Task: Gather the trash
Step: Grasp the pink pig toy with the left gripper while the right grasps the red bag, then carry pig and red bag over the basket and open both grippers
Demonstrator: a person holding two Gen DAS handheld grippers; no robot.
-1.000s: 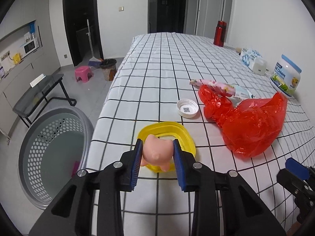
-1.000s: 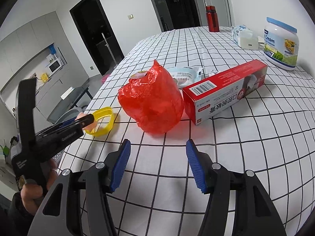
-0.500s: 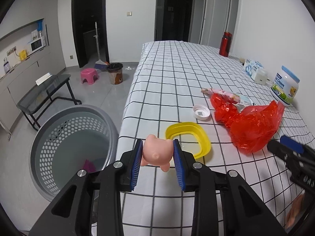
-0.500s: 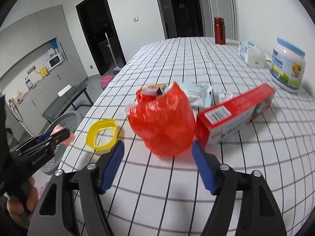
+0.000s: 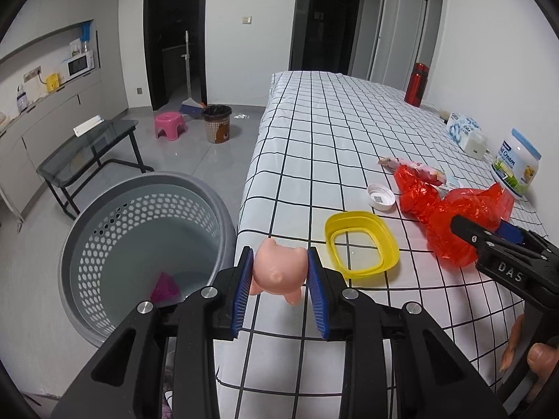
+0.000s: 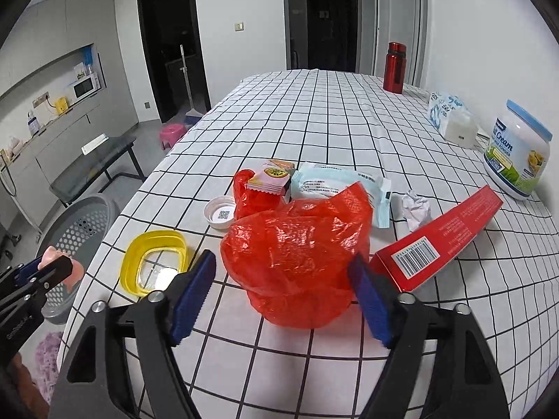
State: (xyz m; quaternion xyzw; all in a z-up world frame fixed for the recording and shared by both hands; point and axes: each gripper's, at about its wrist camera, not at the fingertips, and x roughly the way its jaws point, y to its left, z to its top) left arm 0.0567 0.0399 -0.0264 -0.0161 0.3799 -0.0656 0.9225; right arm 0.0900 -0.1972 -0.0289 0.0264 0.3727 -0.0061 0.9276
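Note:
My left gripper (image 5: 278, 288) is shut on a pink toy pig (image 5: 277, 274) and holds it over the table's left edge, beside the grey perforated basket (image 5: 139, 244) on the floor. The basket also shows in the right wrist view (image 6: 75, 230). My right gripper (image 6: 281, 298) is open, its blue pads on either side of a crumpled red plastic bag (image 6: 300, 248). On the checked tablecloth lie a yellow plastic ring (image 6: 153, 262), a white cap (image 6: 220, 213), a red carton (image 6: 440, 244), snack wrappers (image 6: 335, 188) and a paper ball (image 6: 415, 207).
A milk powder jar (image 6: 517, 157), a tissue pack (image 6: 450, 115) and a red flask (image 6: 394, 66) stand along the right wall. On the floor are a glass side table (image 5: 87, 150), a pink stool (image 5: 169, 124) and a small bin (image 5: 216, 122).
My left gripper has carried the pig back and left, from above the yellow ring to the table's edge near the basket. My right gripper has closed in around the red bag.

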